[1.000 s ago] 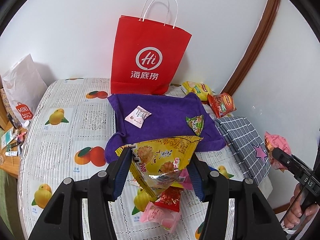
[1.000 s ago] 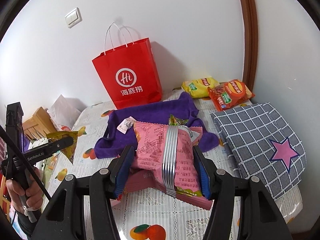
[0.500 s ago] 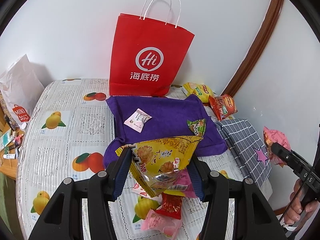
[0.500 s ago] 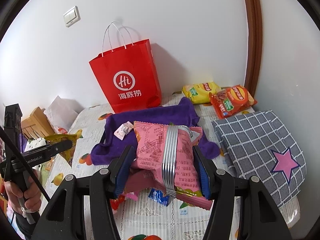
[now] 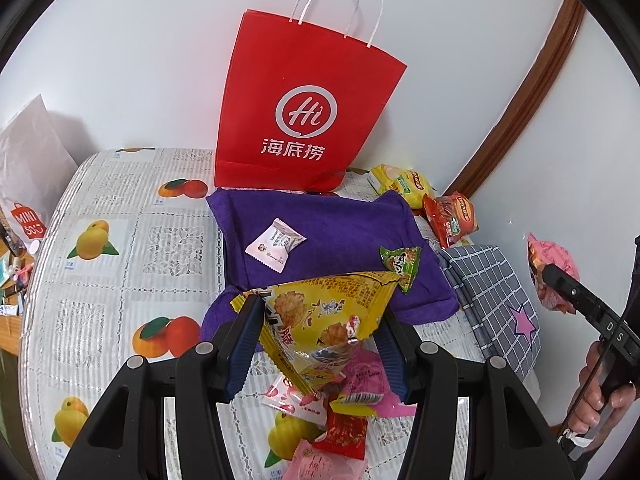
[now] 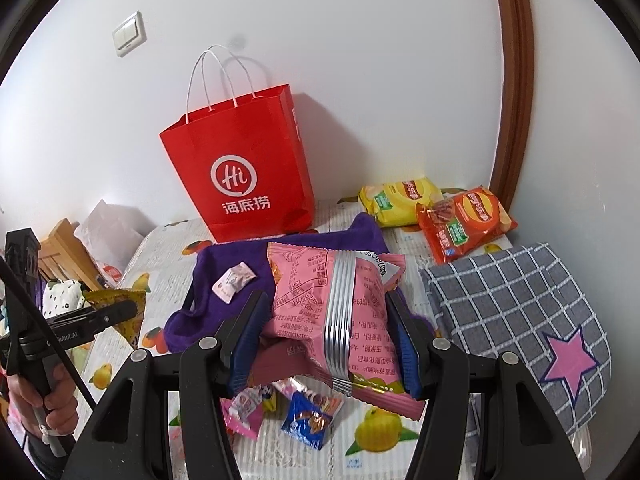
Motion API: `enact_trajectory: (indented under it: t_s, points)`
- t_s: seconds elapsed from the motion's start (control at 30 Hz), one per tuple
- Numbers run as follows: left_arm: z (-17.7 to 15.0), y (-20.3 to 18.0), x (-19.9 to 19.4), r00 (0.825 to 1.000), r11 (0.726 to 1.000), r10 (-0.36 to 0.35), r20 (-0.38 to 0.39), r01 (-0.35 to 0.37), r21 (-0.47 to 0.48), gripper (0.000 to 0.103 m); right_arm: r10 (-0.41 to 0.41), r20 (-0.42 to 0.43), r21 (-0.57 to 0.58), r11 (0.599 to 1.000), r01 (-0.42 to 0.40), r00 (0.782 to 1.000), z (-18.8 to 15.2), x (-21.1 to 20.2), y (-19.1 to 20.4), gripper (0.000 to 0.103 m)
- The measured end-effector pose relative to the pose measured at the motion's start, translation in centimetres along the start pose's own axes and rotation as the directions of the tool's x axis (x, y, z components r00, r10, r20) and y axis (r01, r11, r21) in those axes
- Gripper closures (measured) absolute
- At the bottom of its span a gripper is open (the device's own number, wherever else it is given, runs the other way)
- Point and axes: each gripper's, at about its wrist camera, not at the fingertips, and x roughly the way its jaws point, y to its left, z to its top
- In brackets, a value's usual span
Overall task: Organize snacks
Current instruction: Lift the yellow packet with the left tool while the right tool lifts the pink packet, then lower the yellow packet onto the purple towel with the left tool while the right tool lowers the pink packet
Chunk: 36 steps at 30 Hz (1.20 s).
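Observation:
My left gripper (image 5: pixel 316 334) is shut on a yellow snack bag (image 5: pixel 324 320) and holds it above the table's near edge. My right gripper (image 6: pixel 328 330) is shut on a pink snack bag (image 6: pixel 320 312) with a silver stripe, held above the table. A purple cloth (image 5: pixel 332 236) lies mid-table with a small white packet (image 5: pixel 275 244) and a green packet (image 5: pixel 402 262) on it. Several small snacks (image 5: pixel 340 420) lie in a pile near the front edge; they also show in the right wrist view (image 6: pixel 280 404).
A red paper bag (image 5: pixel 304 120) stands at the back against the wall. Yellow (image 6: pixel 400 200) and red (image 6: pixel 464 222) chip bags lie at the back right. A grey checked cloth (image 6: pixel 516 312) with a pink star covers the right side. A white bag (image 5: pixel 28 184) stands off the left edge.
Both grippers have risen and drawn back a little with their bags held. More of the small snacks at the front edge have come into view under them.

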Motion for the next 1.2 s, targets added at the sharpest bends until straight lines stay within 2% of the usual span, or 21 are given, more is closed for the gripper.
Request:
enact_trajectory:
  t_s: [0.43, 0.67, 1.03, 1.2]
  points:
    - [2.3, 0.3, 3.2, 1.000, 1.000, 0.000, -0.018, 0.000, -0.004, 0.051, 0.017, 0.005, -0.044, 0.999, -0.017, 1.000, 4.0, 4.8, 0.5, 0.045]
    - [3.7, 0.3, 5.9, 0.999, 1.000, -0.003, -0.049, 0.003, -0.005, 0.051, 0.047, -0.041, -0.037, 0.998, -0.048, 0.998, 5.3, 9.1, 0.0, 0.045]
    - [5.5, 1.3, 10.7, 0.993, 1.000, 0.020, -0.119, -0.022, -0.017, 0.051, 0.046, -0.110, -0.042, 0.998, -0.051, 0.993, 7.3, 15.9, -0.9, 0.045]
    - [5.6, 1.5, 12.7, 0.989, 0.999, 0.023, -0.149, -0.026, -0.021, 0.051, 0.037, -0.183, -0.037, 0.998, -0.045, 0.982, 7.2, 19.3, -1.5, 0.045]
